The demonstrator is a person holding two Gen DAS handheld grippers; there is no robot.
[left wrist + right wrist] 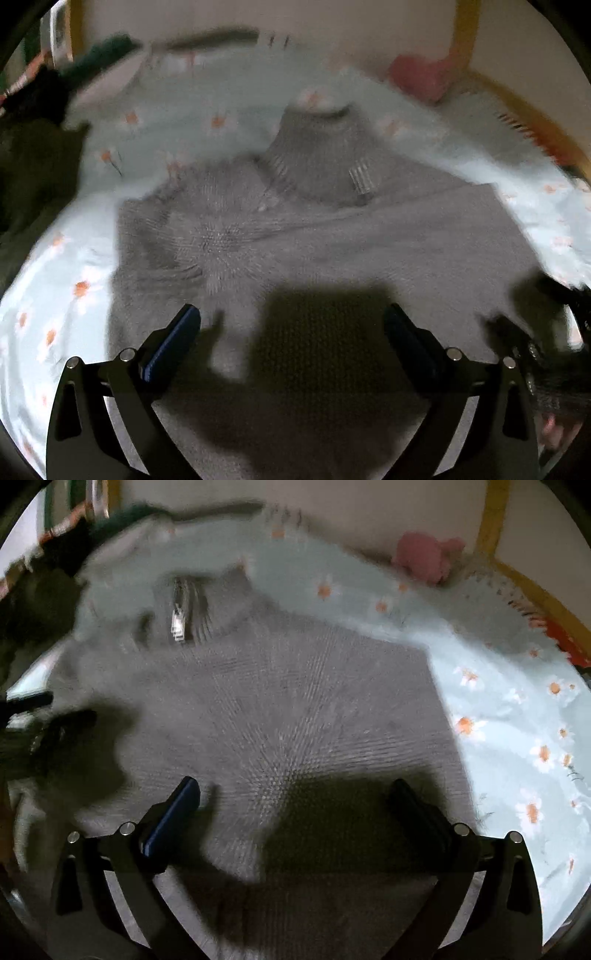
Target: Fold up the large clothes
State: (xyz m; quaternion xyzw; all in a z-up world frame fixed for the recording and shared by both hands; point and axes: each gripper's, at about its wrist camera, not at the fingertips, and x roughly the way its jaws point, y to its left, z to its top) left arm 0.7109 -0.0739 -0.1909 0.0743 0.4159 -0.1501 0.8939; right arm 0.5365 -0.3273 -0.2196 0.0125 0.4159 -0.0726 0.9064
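- A grey knitted sweater with a ribbed high collar [332, 236] lies spread flat and fills the centre and lower half of the left wrist view.
- It rests on a bed covered by a pale blue sheet printed with white and orange daisies [74, 266], which shows around the sweater at the left, top and right of the frame.
- The sweater's collar [317, 147] sits at upper centre, with a small striped tag just beside it to the right.
- The left tongs [291, 321] are at the bottom of the frame, their two black fingers spread wide apart over the knit and gripping nothing.
- A dark shadow falls on the sweater between the fingers.
- At the lower right edge of that view, a blurred black shape appears to be the other tool.
- In the right wrist view, the same sweater [280, 716] covers the centre and left, with the daisy sheet [517, 709] to the right.
- The right tongs [295, 797] at the bottom of the frame are likewise spread wide apart above the fabric, holding nothing.
- A pink soft object [424, 555], too blurred to identify, lies at the upper right near a yellow bed frame [491, 520].
- Dark clothes [33, 173] are heaped at the left edge of the bed.
- Both views are blurred.
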